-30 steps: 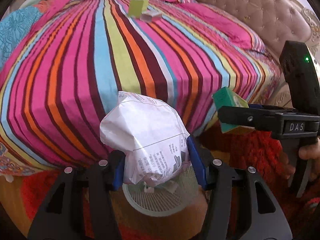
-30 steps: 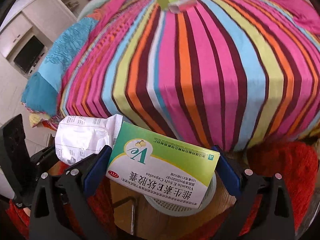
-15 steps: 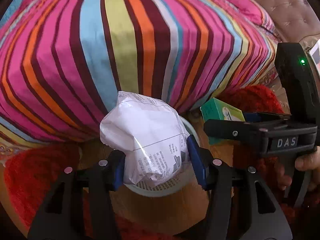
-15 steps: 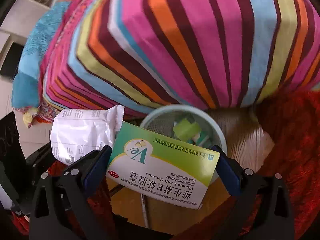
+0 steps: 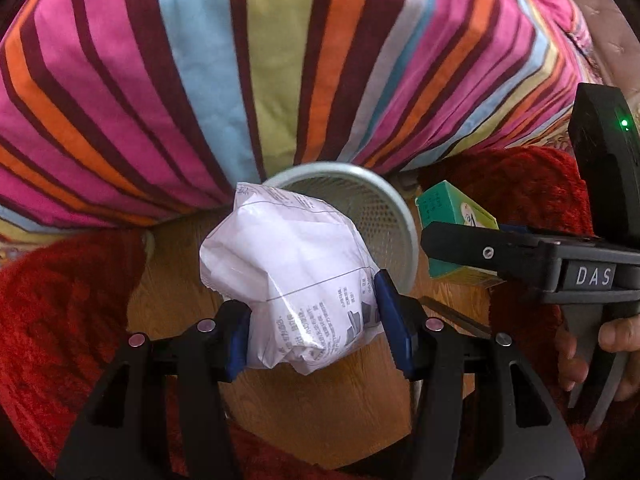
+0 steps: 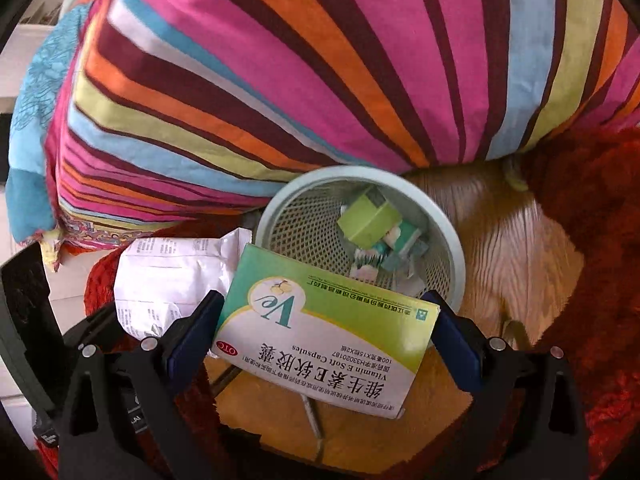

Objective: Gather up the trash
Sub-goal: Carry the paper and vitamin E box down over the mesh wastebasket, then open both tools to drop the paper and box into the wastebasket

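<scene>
Both tongs clamped: left tongs [image 5: 314,316] on crumpled paper [image 5: 292,280], right tongs [image 6: 320,340] on Ve box [image 6: 324,332]; wastebasket [image 6: 456,256] dead ahead, right nearer.

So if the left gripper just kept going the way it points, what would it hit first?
Probably the bin: the left gripper, shut on a white packet, points at its rim. Depth is uncertain.

You have the striped bedspread [image 5: 280,80] filling the upper view, draped over the bed's edge; below it lies a wooden floor [image 6: 500,248], bare where it shows; a red shaggy rug [image 5: 60,300] flanks that floor on both sides; left of the bedspread, a blue patterned blanket [image 6: 32,112] hangs.
</scene>
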`<state>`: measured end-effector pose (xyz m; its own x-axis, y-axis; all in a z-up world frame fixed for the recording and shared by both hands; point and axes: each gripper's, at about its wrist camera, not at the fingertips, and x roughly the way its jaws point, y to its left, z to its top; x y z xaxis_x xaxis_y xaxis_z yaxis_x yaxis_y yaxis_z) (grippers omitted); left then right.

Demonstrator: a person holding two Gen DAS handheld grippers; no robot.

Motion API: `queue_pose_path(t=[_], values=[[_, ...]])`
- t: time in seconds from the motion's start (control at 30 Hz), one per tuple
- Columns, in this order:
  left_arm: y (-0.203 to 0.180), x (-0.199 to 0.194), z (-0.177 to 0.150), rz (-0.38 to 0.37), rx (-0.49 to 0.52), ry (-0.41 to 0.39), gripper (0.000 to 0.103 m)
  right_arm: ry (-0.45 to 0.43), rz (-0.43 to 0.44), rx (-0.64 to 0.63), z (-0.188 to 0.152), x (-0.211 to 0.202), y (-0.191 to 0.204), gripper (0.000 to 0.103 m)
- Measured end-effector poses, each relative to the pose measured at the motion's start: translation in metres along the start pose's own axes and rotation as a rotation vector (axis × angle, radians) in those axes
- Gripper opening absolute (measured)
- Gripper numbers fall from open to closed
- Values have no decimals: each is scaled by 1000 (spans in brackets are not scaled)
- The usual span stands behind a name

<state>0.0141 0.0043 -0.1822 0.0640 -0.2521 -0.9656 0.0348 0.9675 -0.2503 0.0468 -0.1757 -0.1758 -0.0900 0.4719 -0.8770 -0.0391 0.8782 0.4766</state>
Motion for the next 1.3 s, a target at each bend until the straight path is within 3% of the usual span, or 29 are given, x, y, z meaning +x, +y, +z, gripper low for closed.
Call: queue_pose_path(t=[0.37, 0.9, 1.0, 1.07, 1.3], values=[[9, 32, 4, -12, -44, 137, 55, 101, 35, 163, 10, 38, -24, 94], [12, 50, 5, 2, -59, 226, 55, 162, 41, 213, 11, 58, -29, 95], [12, 56, 5, 13, -64, 245, 61, 163, 38, 231, 10, 60, -33, 95], [14, 59, 5, 15, -75, 261, 76, 162, 46, 237, 9, 61, -34, 95], [14, 59, 5, 41, -67, 253, 79, 109, 12, 241, 10, 51, -36, 95]])
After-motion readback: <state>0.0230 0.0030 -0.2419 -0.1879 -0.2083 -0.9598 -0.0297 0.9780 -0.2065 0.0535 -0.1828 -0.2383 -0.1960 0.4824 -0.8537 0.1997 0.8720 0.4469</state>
